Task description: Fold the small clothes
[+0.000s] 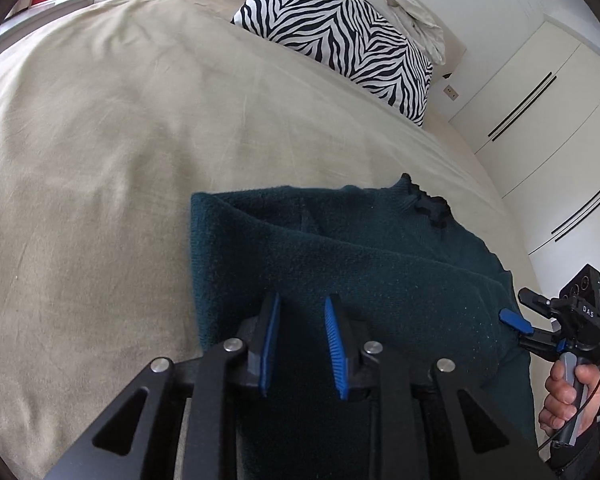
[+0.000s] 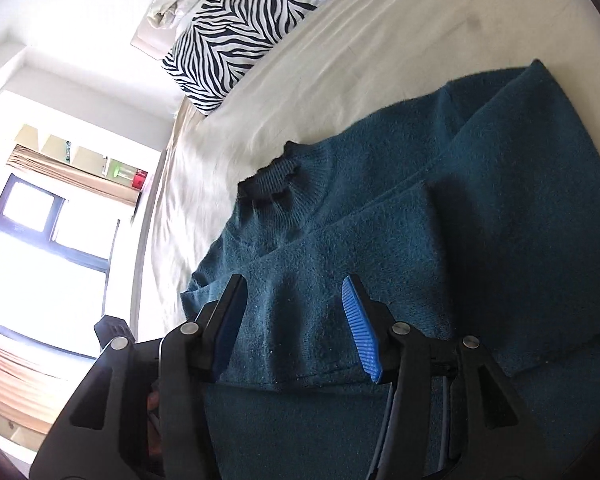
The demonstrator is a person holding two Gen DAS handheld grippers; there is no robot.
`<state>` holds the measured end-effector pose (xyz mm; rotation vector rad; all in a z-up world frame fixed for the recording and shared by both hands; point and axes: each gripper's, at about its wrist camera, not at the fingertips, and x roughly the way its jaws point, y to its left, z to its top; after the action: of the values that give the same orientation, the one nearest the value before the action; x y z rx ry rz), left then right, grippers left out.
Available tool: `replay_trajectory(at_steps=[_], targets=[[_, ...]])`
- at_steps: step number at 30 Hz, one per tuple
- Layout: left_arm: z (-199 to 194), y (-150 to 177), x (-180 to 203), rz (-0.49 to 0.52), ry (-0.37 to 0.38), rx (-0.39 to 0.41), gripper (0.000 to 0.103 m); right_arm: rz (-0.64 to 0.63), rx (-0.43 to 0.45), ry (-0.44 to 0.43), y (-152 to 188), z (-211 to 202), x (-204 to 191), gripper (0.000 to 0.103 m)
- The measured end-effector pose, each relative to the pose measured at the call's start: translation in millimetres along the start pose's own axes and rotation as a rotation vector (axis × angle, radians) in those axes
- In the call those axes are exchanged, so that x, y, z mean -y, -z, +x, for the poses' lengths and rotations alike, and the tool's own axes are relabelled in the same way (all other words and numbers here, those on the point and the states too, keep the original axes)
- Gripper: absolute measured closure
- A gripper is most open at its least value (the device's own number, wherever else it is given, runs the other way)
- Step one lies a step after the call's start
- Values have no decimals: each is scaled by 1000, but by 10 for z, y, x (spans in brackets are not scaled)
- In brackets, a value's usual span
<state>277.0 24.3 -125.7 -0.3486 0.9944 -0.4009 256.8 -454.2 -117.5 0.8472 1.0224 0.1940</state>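
A dark teal knit sweater (image 1: pixel 380 264) lies on the beige bed, with its sleeves folded in over the body and its black-edged collar (image 1: pixel 428 204) at the far end. My left gripper (image 1: pixel 302 304) is open and empty just above the sweater's near part. My right gripper (image 2: pixel 296 292) is open and empty over the folded sleeve of the sweater (image 2: pixel 440 248), near the collar (image 2: pixel 272 180). The right gripper also shows in the left wrist view (image 1: pixel 516 316) at the sweater's right edge, held by a hand.
The beige bedsheet (image 1: pixel 120 160) spreads wide to the left and beyond the sweater. A zebra-print pillow (image 1: pixel 340 36) and a white pillow lie at the head of the bed. White wardrobe doors (image 1: pixel 540 120) stand on the right. A window (image 2: pixel 40 256) is beside the bed.
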Motion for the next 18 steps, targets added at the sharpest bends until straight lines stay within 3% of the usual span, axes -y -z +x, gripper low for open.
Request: replay_trajectory(at_steps=[2, 6, 15, 18], targets=[[-37, 43, -27, 19, 6, -3, 78, 48, -19, -4, 29, 131, 168, 55], [-115, 141, -73, 41, 15, 1, 81, 75, 17, -114, 115, 112, 343, 56], [-380, 412, 15, 144, -72, 24, 80, 61, 32, -130, 392, -142, 458, 56], [-504, 523, -45, 128, -88, 21, 73, 93, 38, -147, 513, -263, 578, 56]])
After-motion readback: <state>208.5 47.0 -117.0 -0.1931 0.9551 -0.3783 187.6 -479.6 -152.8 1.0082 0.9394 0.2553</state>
